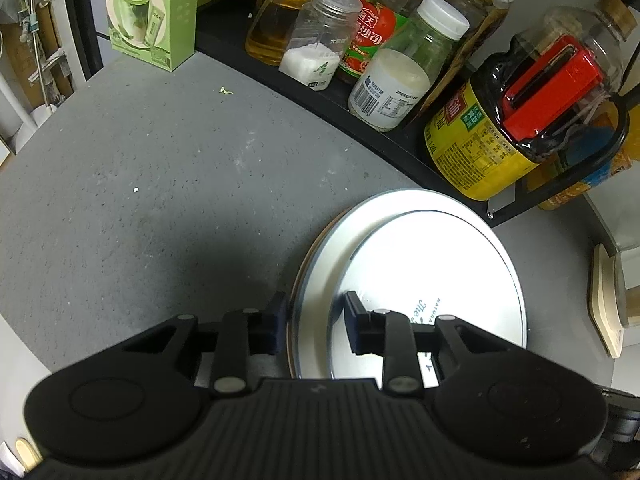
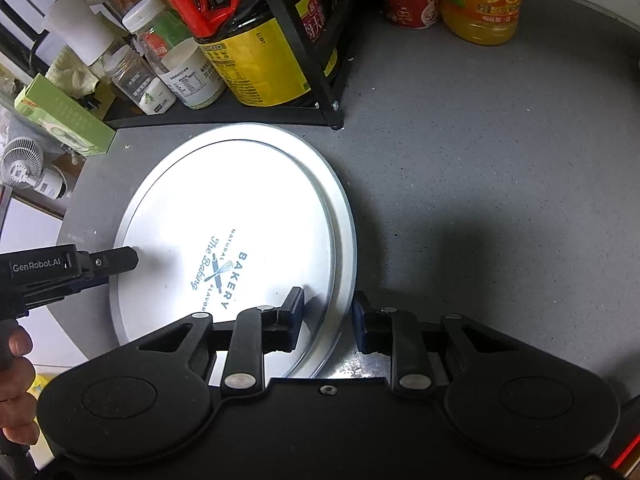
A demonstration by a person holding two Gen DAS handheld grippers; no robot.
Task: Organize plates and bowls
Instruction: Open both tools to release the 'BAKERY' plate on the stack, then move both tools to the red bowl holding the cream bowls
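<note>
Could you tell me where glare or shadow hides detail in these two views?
Left wrist view: the plate is blown out white, its print barely legible; a shadow darkens the counter beside it. Right wrist view: glare washes the plate's centre; a shadow lies right of it.

The near rim of the white plate (image 1: pixel 432 264) vanishes under the left hand-held gripper (image 1: pixel 316 320), so whether its fingers touch the rim can't be told. Glare washes out the plate's centre. A second rim (image 2: pixel 347 240) peeks beneath; what it belongs to is unclear. The hand (image 2: pixel 14 384) is cut by the frame's edge. Small print on the jar labels (image 1: pixel 384 100) is unreadable.
</note>
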